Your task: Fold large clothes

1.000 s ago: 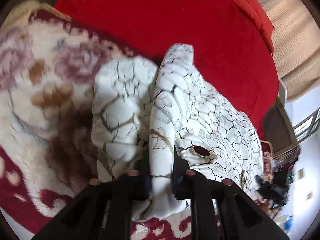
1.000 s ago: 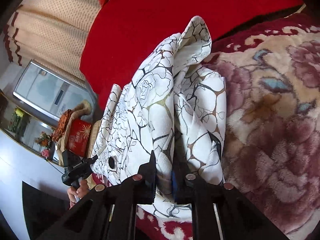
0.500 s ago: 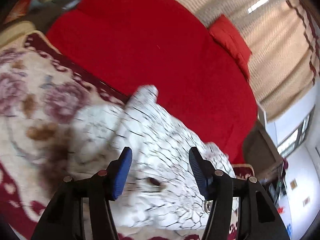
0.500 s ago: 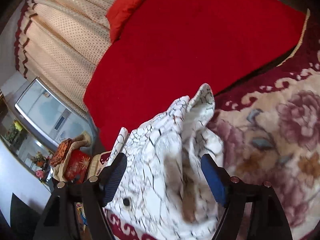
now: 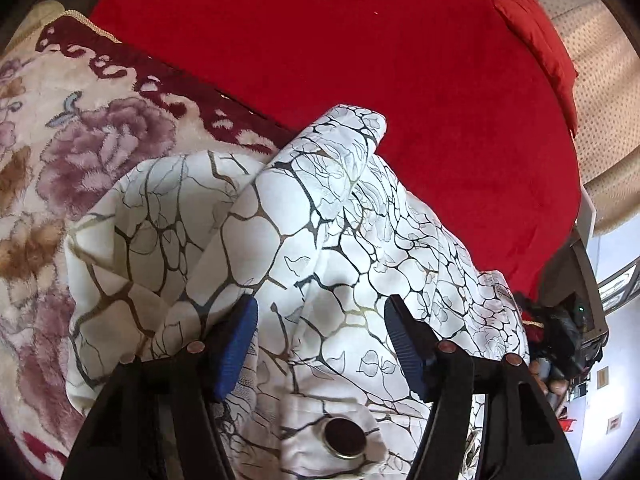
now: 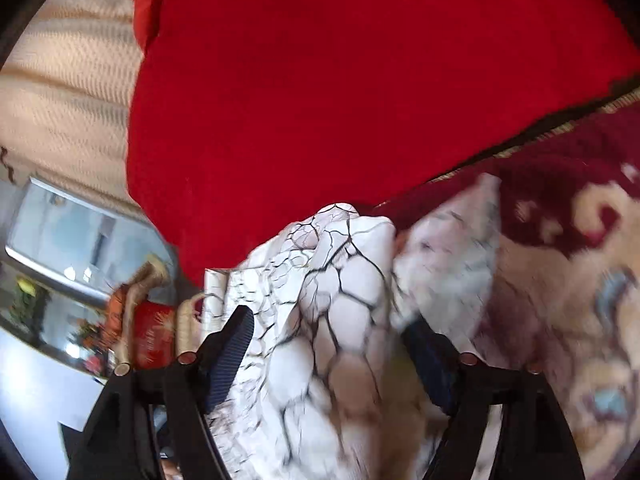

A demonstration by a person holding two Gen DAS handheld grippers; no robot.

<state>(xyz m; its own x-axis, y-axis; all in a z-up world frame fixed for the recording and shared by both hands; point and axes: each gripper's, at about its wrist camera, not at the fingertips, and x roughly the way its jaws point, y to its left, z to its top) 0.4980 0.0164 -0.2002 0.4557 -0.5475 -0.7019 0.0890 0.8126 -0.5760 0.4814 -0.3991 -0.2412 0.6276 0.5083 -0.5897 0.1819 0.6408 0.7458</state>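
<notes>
The white garment [image 5: 340, 248] with a black and gold crackle print lies bunched on the floral blanket [image 5: 80, 168], its far tip at the edge of the red cover [image 5: 400, 80]. A dark round button [image 5: 345, 438] shows near the bottom. My left gripper [image 5: 320, 304] hovers over the garment, jaws opening, cloth lying between the blue pads without being pinched. In the blurred right wrist view, my right gripper [image 6: 326, 320] straddles a raised fold of the garment [image 6: 344, 272]. Its jaws are closing but still stand wide, and cloth partly hides the right pad.
A red pillow [image 5: 536, 40] lies at the far edge by beige curtains [image 5: 600, 100]. Off the bed stand a glass-fronted cabinet [image 6: 60, 240], a red box [image 6: 154, 336] and other clutter. The floral blanket [image 6: 560, 320] stretches to the right.
A second ago both grippers were shut on the garment's folded edge. Both have let go and spread their jaws. The garment has settled lower and wider on the blanket, and the right view has swung.
</notes>
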